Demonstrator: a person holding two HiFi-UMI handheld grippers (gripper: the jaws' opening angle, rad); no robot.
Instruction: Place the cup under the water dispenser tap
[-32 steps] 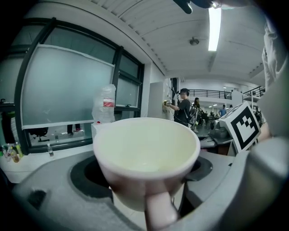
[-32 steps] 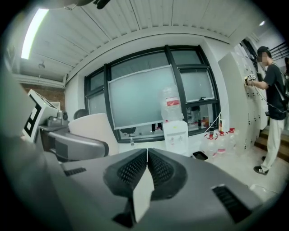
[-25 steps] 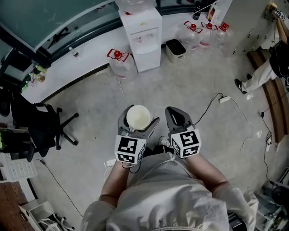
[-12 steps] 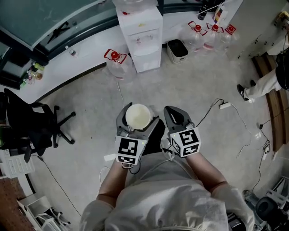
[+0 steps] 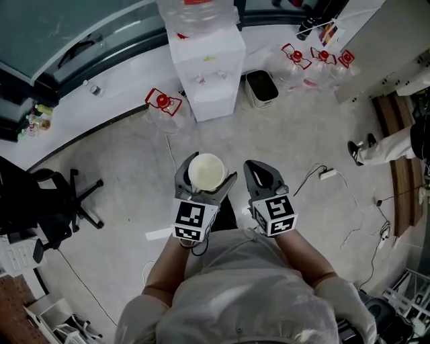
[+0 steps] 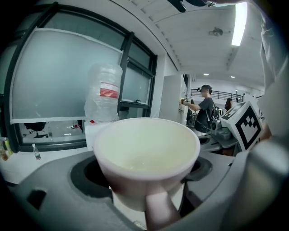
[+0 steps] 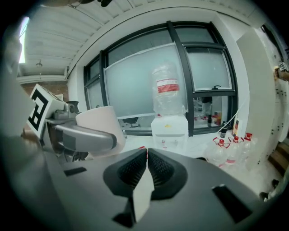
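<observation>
Two tongs, held level in front of the person's body, headed the list. Left tongs (image 5: 205, 179): jaws pinching a pale, empty cup (image 6: 146, 149) around its lower body, mouth up, handle turned toward the holder. Right tongs (image 7: 147, 158): jaws pressed together, ribbed pads meeting, nothing between them; carried just beside the left pair, on its right.

Floor (image 5: 134, 175): grey concrete, below both tongs. Loose cable and plug (image 5: 327, 174), right of the tongs. Black office chair (image 5: 57, 201), left.

Far side, along the window wall: one white water dispenser (image 5: 207, 64), upright, with an inverted clear bottle (image 5: 198, 12) on top. Its taps sat on the front face, too small to describe. One spare water bottle with a red handle (image 5: 163, 106) stood on the floor just left of the dispenser. One dark-lined bin (image 5: 261, 87) stood just right of it, with three more bottles (image 5: 314, 62) farther right. A person's legs (image 5: 383, 144) showed at the far right edge.

Task status, by judgement: grasp and lift appeared complete, the cup secure and upright in the left tongs. The cup was well apart from the dispenser, with open floor between. Outstanding: the carry across to the dispenser, lining the cup up below a tap, setting it down there, and release. Placement not yet begun.
</observation>
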